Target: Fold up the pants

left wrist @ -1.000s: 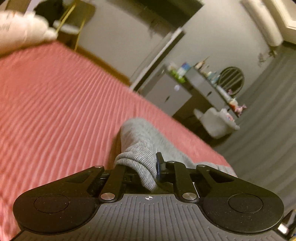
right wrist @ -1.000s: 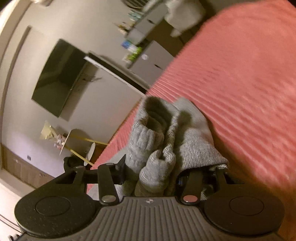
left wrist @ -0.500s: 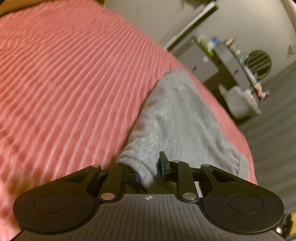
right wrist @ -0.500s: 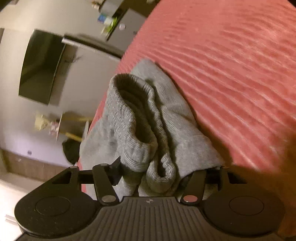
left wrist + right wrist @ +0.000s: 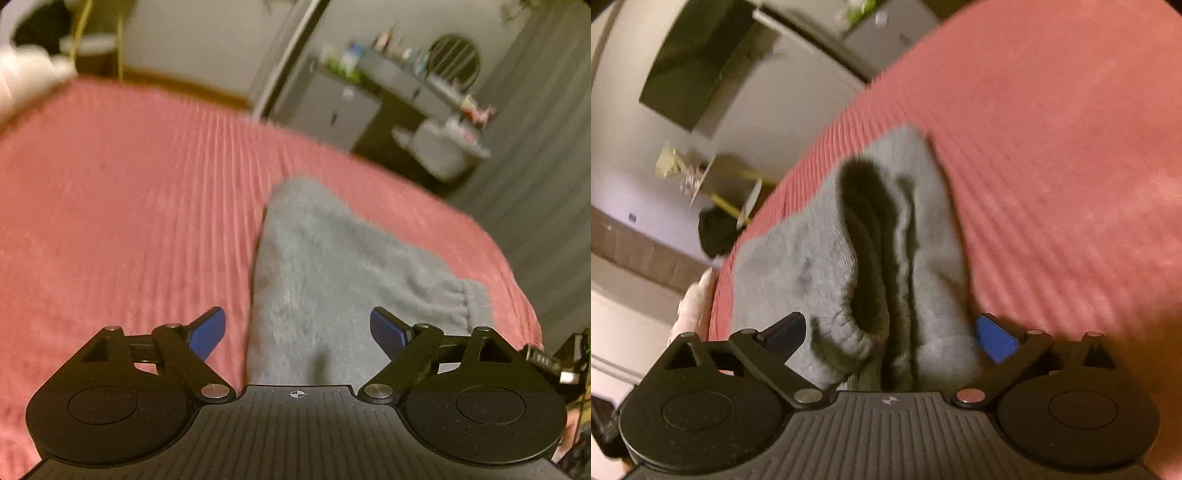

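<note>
Grey knit pants (image 5: 332,266) lie folded on the red ribbed bedspread (image 5: 129,206). In the left wrist view my left gripper (image 5: 297,332) is open, its blue fingertips (image 5: 207,332) spread apart above the near end of the pants and holding nothing. In the right wrist view the pants (image 5: 820,258) show bunched cuffs and a dark fold. My right gripper (image 5: 890,332) is open, its fingers on either side of the cuffs and not clamped on them.
The bed's far edge (image 5: 424,184) drops to a grey floor. A grey cabinet with small items (image 5: 369,92) and a white basket (image 5: 439,147) stand beyond it. A wall television (image 5: 698,62) and a yellow-legged chair (image 5: 731,192) show in the right wrist view.
Both grippers were shut on the grey pants and have opened. The pants have dropped flat onto the bedspread. Both grippers have pulled back a little.
</note>
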The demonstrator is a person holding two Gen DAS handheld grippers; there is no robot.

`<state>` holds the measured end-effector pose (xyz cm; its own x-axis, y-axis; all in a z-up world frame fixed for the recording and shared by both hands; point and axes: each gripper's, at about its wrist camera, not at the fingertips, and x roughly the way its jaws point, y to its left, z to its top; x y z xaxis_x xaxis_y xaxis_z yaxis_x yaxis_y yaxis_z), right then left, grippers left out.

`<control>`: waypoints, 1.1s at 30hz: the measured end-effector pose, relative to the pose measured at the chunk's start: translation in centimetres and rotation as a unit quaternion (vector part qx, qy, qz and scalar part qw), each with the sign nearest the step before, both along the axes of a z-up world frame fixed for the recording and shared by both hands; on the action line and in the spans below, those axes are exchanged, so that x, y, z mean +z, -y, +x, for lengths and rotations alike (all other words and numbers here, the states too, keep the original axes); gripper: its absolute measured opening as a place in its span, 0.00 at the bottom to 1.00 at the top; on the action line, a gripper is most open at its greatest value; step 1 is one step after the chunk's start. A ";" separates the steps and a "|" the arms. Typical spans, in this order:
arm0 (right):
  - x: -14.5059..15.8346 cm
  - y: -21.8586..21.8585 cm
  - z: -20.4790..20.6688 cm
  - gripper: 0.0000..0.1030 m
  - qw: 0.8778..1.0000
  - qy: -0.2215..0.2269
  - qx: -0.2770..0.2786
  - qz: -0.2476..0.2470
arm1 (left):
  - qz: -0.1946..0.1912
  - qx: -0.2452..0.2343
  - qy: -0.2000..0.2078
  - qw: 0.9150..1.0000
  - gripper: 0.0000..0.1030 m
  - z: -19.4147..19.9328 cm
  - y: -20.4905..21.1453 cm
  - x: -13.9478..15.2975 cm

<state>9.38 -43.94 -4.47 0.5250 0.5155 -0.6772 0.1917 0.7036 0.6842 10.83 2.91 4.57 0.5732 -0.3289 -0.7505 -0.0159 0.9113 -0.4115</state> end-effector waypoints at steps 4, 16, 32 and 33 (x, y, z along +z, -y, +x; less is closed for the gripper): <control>-0.4 -0.3 1.1 0.92 0.999 0.007 0.035 -0.010 | -0.035 -0.020 -0.084 0.996 0.74 4.5 0.1 -4.0; -1.3 0.1 4.0 0.96 0.995 0.016 0.094 0.018 | 0.044 -0.096 -0.079 0.991 0.87 7.8 3.9 -6.6; 0.2 -3.5 3.1 0.69 0.989 0.059 0.091 -0.097 | 0.109 -0.107 -0.030 0.988 0.55 6.9 6.7 -4.5; 0.2 -3.5 3.2 0.71 0.990 0.055 0.090 -0.096 | 0.114 -0.109 -0.026 0.987 0.55 7.0 6.9 -4.5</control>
<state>12.63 -40.41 -4.31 0.5122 0.4740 -0.7162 -0.0161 0.8391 0.5438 17.84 -4.02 0.08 0.4664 -0.2603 -0.8454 0.1757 0.9639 -0.1998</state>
